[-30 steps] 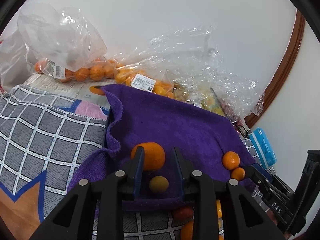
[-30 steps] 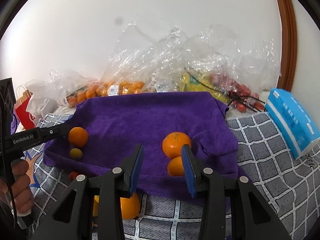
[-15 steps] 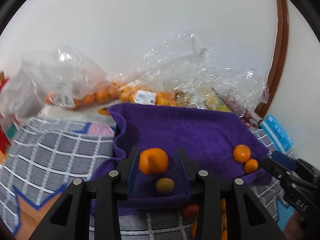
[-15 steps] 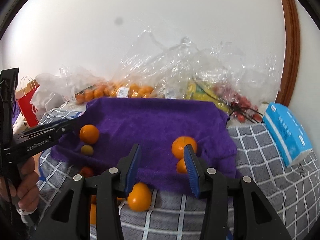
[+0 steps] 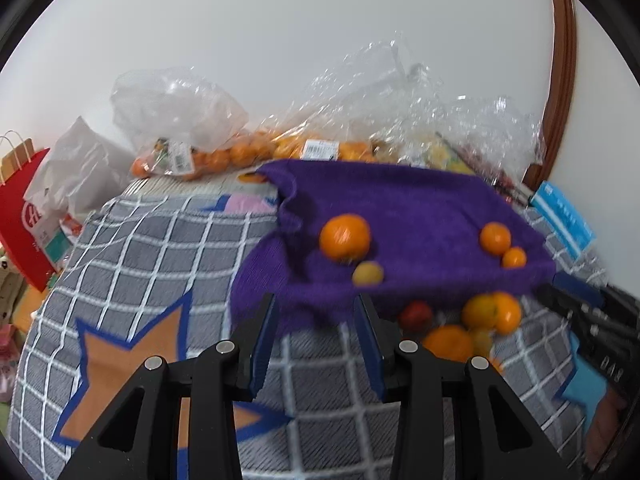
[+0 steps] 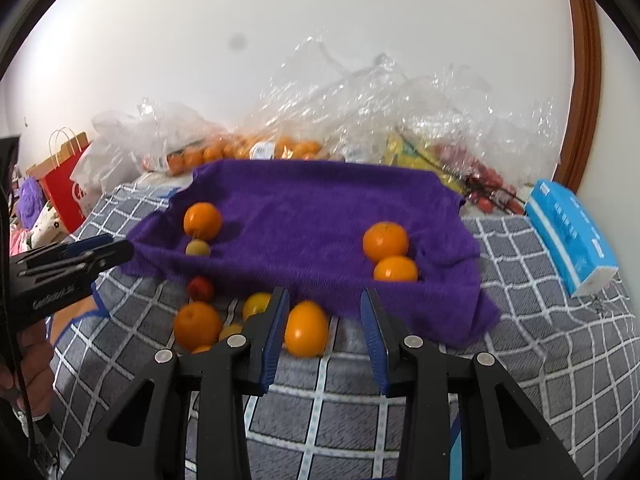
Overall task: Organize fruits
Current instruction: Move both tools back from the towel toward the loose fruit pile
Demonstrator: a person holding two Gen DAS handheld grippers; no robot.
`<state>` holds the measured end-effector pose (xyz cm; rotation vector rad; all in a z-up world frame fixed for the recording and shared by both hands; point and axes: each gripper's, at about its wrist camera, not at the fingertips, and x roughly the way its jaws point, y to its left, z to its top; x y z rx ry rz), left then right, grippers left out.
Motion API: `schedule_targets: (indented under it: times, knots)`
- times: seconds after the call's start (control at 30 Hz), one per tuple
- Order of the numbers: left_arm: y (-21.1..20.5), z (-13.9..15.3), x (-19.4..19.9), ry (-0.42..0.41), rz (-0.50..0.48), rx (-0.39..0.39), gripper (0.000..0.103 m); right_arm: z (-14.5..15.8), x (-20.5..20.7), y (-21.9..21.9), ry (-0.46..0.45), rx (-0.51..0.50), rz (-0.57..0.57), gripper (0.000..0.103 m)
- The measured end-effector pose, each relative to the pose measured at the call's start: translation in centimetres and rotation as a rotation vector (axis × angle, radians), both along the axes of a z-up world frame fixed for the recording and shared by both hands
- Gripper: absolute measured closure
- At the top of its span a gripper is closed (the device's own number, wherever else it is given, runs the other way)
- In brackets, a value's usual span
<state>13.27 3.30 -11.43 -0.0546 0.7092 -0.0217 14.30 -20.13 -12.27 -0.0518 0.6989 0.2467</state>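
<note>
1. Here, in the left wrist view, the left gripper (image 5: 316,330) stands with its jaws parted and nothing between them, over the near edge of the purple towel (image 5: 400,208) on the grey checked blanket (image 5: 160,248). A large orange (image 5: 345,237) and a small yellow-green fruit (image 5: 368,273) lie touching, beyond the fingertips and slightly right, near the towel's near-left corner. Two smaller oranges (image 5: 502,244) sit together by the towel's right edge. A loose pile of fruit (image 5: 472,326) lies on the blanket off the near edge, right of the claw. The picture is blurred.

2. In the right wrist view, the right gripper (image 6: 324,320) has its jaws closing, narrow but empty. An oval orange fruit (image 6: 306,328) lies on the blanket just beside the left finger, inside the gap's line yet untouched. The red fruit (image 6: 201,288) and round orange (image 6: 197,325) lie further left. The orange pair (image 6: 390,254) rests on the towel's near-right part, beyond the right finger. The left gripper (image 6: 80,258) enters from the left edge.
</note>
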Motion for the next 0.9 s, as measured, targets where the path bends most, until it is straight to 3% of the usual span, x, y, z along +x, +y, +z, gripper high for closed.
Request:
schedule_targets:
  times: [0.1, 0.27, 0.57, 0.9]
  knots:
    - [0.6, -1.2, -0.7, 0.004, 0.007, -0.015, 0.066, -0.6, 0.2, -0.1, 0.022, 0.012, -0.004, 0.066]
    - [1.8, -2.3, -1.1, 0.028, -0.025, -0.121, 0.066, -0.9, 1.0, -0.2, 0.049, 0.021, -0.02, 0.066]
    - [1.7, -2.1, -1.5, 0.014, -0.04, -0.132, 0.062, -2.7, 1.4, -0.4, 0.094, 0.063, -0.019, 0.066]
    - [1.6, -2.8, -0.8, 0.058, -0.056, -0.161, 0.062, -3.5, 2.7, 1.5, 0.122, 0.01, 0.005, 0.066]
